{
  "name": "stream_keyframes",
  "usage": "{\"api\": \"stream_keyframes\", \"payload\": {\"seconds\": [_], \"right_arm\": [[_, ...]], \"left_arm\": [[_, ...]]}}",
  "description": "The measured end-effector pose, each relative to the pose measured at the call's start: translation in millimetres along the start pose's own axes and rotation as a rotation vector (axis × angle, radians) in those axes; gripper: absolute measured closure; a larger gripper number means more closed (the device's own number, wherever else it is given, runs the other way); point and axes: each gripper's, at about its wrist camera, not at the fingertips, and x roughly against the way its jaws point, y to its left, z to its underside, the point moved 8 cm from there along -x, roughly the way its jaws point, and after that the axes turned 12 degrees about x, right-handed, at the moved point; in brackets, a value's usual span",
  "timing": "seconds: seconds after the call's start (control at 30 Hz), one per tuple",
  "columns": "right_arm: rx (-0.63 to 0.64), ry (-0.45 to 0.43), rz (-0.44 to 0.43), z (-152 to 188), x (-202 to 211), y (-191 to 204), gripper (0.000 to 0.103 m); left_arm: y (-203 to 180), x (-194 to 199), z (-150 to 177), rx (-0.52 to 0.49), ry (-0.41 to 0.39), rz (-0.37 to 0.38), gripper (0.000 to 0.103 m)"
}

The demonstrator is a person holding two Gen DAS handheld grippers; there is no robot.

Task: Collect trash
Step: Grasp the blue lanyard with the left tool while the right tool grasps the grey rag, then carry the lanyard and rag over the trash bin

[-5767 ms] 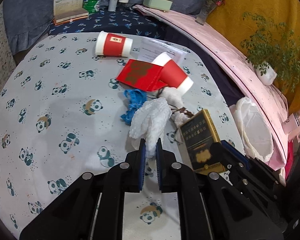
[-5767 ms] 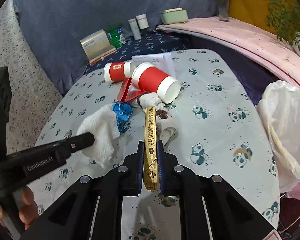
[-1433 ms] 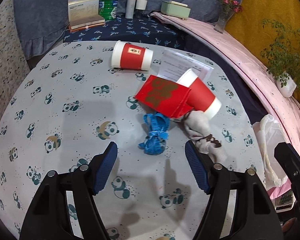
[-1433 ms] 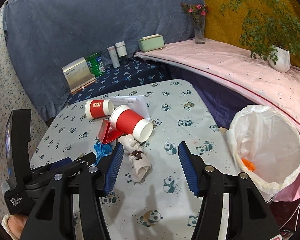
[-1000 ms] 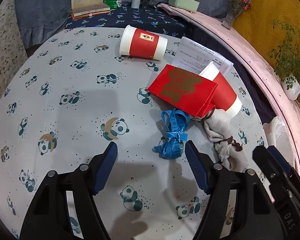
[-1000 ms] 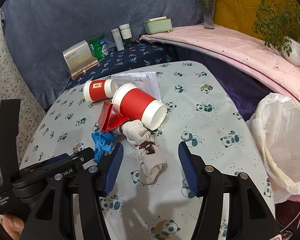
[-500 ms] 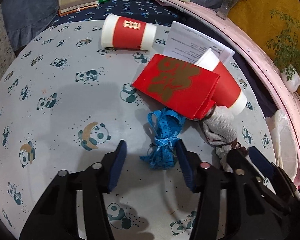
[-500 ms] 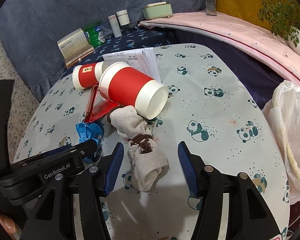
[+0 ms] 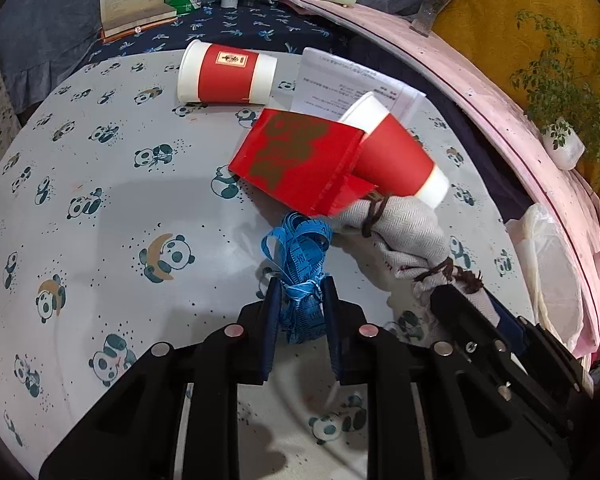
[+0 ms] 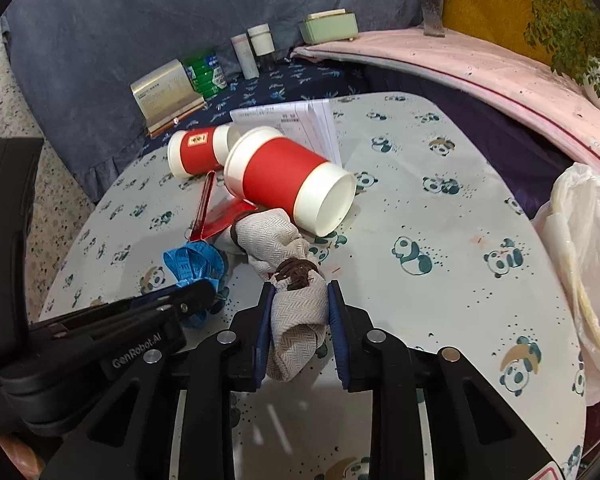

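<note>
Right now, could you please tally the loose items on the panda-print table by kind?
Red paper cups: 2
Red envelope: 1
Blue tape measure: 1, in the left gripper
Grey cloth bundle: 1, in the right gripper
Printed paper sheets: 1 stack
Total: 6

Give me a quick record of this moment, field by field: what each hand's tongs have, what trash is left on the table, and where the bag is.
left tongs: closed around blue tape bundle
right tongs: closed around grey cloth roll
left on table: two red paper cups, red envelope, printed sheets
trash bag: white, at the table's right edge
</note>
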Motion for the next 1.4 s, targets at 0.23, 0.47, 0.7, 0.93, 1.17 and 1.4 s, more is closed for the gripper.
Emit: {"api": "stream_keyframes", "payload": {"seconds": [0.23,0.47,0.7,0.93,1.17,1.4], "right_arm": [[-0.017,-0.071,0.031,-8.1,42.5,-13.4,0.079],[-0.054,-0.126,0.075,-7.8,84.0,-37.6,0.079],[-0.098,-0.178,0.126,0.5,122.1,-69.3,0.079],[-0.161,-0.216,0.186,14.2,153.5,-108.5,0.079],[-0.235,-0.235,0.253,36.2,180.0,-152.6,0.079],[-0.308,-0.246,0.313,60.0,199.2,-193.3,0.079]], "left_arm": [[-21.3,27.6,5.6,-0.025,-0.033,0.032,0.083],[-56.6,53.6,16.7,-0.078,-0.063,0.063,0.083],[-98.2,71.8,33.0,-0.147,-0.079,0.095,0.083],[-141.1,77.6,53.9,-0.221,-0.071,0.125,0.083],[-182.6,72.9,72.2,-0.289,-0.047,0.154,0.083],[-223.5,62.8,90.0,-0.346,-0.019,0.183,0.083]]}}
